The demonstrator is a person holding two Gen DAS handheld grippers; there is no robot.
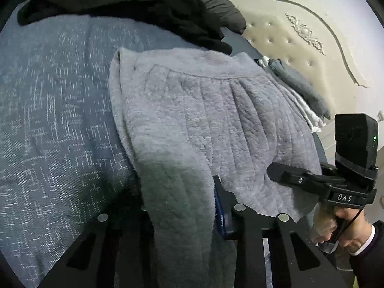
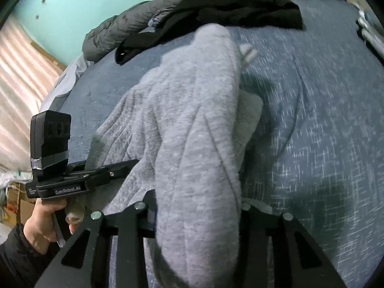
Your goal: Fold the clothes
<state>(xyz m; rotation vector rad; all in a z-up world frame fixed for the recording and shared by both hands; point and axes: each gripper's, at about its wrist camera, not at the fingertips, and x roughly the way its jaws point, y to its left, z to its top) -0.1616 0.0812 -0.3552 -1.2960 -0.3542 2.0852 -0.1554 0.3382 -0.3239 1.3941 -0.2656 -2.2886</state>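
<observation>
Grey fleece top (image 1: 204,110) lies on the blue bed cover (image 1: 52,110). L gripper (image 1: 182,206) & R gripper (image 2: 199,206) each pinch a fold of it.

Dim, cool, even indoor light in both wrist views. Strong fisheye curvature; black vignette at corners. Soft shadow beside grey fleece garment (image 2: 192,124) on blue bedspread (image 2: 312,132). Motion blur smears bedspread weave in right wrist view. Headboard (image 1: 300,36) brighter, mildly washed out.
</observation>
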